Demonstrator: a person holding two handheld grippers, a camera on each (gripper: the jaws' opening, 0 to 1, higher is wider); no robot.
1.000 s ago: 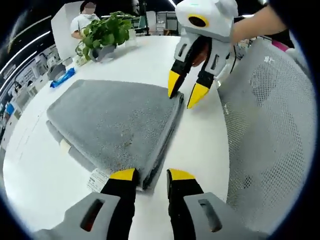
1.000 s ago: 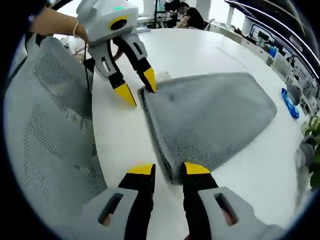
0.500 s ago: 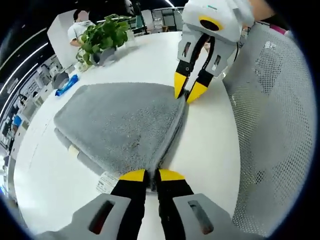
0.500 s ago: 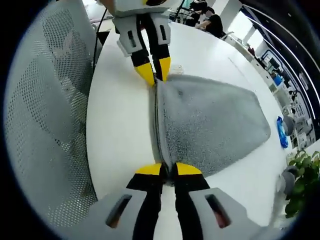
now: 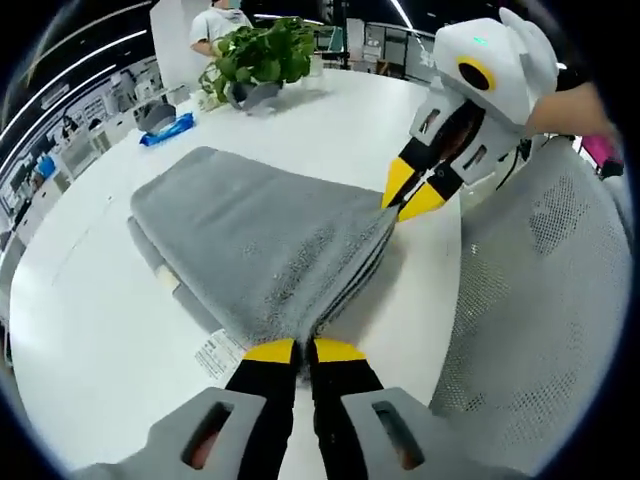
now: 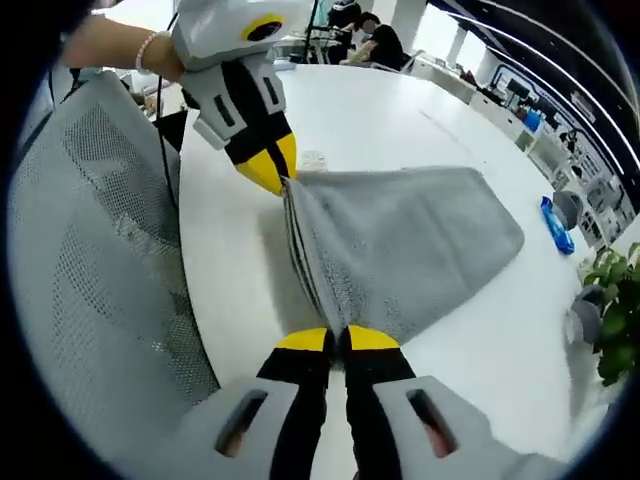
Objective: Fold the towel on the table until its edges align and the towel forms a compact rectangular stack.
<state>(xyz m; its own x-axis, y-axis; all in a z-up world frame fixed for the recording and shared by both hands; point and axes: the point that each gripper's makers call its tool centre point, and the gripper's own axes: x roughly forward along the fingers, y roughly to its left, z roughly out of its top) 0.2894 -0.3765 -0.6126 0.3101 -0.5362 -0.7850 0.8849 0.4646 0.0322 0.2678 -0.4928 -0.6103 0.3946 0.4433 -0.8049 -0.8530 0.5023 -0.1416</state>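
— What is the towel looking like?

— I am seeing a grey, fuzzy towel [image 5: 250, 235] folded into several layers, lying on the white table [image 5: 90, 330]. Its stacked edges are showing along the side nearest the mesh chair. A white care label [image 5: 215, 355] is sticking out from under one corner.

— How is it lying?

— Most of it is resting flat, but the near edge is lifting slightly. I am pinching one corner of that edge in my left gripper [image 5: 292, 350] and the other corner in my right gripper [image 6: 338, 339], so the layered edge is stretching between them.
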